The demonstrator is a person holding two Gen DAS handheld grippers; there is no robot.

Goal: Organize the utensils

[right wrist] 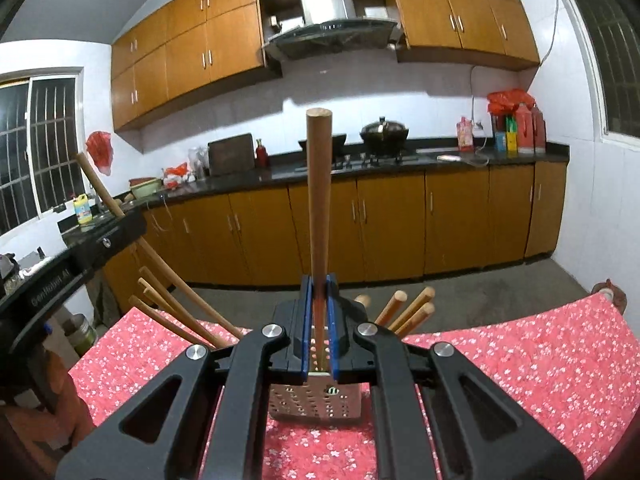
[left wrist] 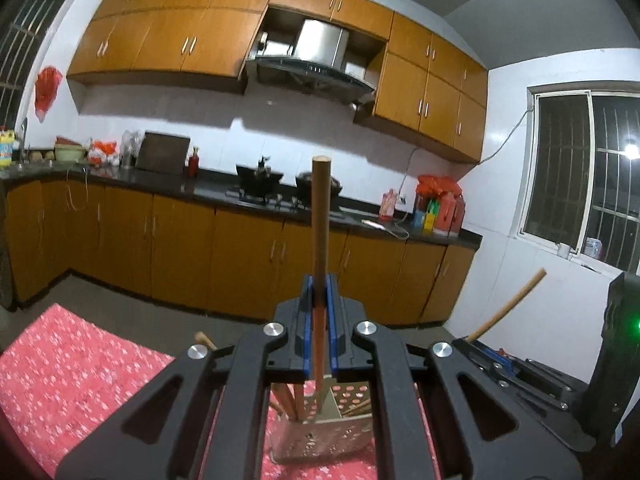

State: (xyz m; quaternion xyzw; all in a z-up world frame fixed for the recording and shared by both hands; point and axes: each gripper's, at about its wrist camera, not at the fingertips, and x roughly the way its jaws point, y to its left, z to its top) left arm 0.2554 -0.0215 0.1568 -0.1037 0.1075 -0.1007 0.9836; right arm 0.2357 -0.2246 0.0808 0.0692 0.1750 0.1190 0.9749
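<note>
My left gripper point(left wrist: 319, 300) is shut on a wooden-handled utensil point(left wrist: 321, 216) that stands upright, its lower end inside a perforated metal utensil holder point(left wrist: 344, 436) on the red floral tablecloth point(left wrist: 72, 364). My right gripper point(right wrist: 319, 300) is shut on another wooden-handled utensil point(right wrist: 319, 184), also upright, its lower end in a perforated metal holder point(right wrist: 316, 404). Several other wooden handles point(right wrist: 408, 312) lean out of the holder on both sides. The right gripper's body and its handle point(left wrist: 508, 308) show at the right of the left wrist view. The left gripper's body point(right wrist: 80, 256) shows at the left of the right wrist view.
The table is covered by the red floral cloth point(right wrist: 520, 360). Behind it runs a kitchen counter point(right wrist: 400, 160) with a stove, pots point(right wrist: 384, 130), bottles and bags, orange cabinets above and below. A barred window point(left wrist: 580, 176) is at the right.
</note>
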